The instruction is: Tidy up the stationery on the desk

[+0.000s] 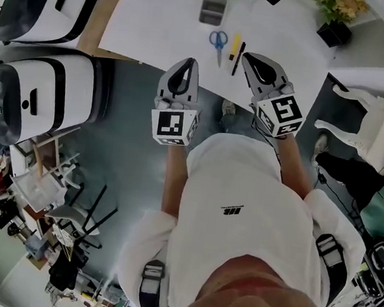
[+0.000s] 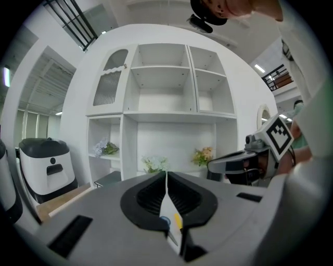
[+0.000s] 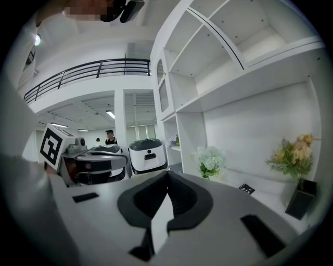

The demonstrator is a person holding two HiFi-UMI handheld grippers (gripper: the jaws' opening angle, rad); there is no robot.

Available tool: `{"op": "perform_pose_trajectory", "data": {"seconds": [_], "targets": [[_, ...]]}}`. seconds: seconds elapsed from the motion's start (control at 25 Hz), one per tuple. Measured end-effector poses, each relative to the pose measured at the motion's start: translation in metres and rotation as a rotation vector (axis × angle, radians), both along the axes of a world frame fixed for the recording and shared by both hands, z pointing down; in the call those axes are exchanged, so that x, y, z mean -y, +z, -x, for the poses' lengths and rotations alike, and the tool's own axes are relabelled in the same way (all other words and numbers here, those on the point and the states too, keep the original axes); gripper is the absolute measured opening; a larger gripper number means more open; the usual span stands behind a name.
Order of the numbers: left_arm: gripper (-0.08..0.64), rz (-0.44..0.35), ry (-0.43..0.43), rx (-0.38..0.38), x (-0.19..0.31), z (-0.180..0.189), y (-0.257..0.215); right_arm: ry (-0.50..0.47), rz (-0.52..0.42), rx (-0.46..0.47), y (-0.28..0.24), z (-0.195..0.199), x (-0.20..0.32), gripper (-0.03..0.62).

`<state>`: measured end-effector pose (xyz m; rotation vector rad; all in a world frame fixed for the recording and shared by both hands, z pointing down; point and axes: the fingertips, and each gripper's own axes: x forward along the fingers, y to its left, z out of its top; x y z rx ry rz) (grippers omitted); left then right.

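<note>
— Scissors (image 1: 218, 40) lie flat on the tabletop (image 1: 158, 28), ahead of both grippers and between them. Is anything gripped?

— No. The left gripper (image 1: 187, 63) has its fingers (image 2: 148, 195) pressed together on nothing. The right gripper (image 1: 250, 56) is clenched the same way, empty. Both hang at the tabletop's near edge.

— And the pens?

— A yellow pen (image 1: 235, 44) and a black pen (image 1: 239, 57) lie side by side just right of the scissors. The black pen's near end sits close to the right gripper's tip in the head view; I cannot tell whether they touch. A grey holder (image 1: 212, 10) sits further back.

— What is hard to make out?

— In the left gripper view only a sliver of blue and yellow shows under the closed tips. The person's torso covers the lower part of the head view.

— And the room?

— Grey floor (image 1: 133, 129). White shelves (image 2: 166, 93) stand behind the tabletop with flowers (image 2: 203, 154) on them. A potted plant (image 1: 334, 24) is at the tabletop's far right. Two white machines (image 1: 37, 94) stand on the left and a white chair (image 1: 360, 127) on the right.
</note>
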<state>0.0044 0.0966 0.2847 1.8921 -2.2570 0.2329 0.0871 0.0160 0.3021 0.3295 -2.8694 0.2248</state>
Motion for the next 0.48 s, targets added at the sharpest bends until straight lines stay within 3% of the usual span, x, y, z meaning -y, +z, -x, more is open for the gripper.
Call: {"op": "perform_pose_trajectory", "data": {"seconds": [0.48], "targets": [[0.0,0.033,0.077,-0.06,0.035,0.039,0.047,0.023,0.033,-0.065,0.043,0.049,0.013,-0.003]]}}
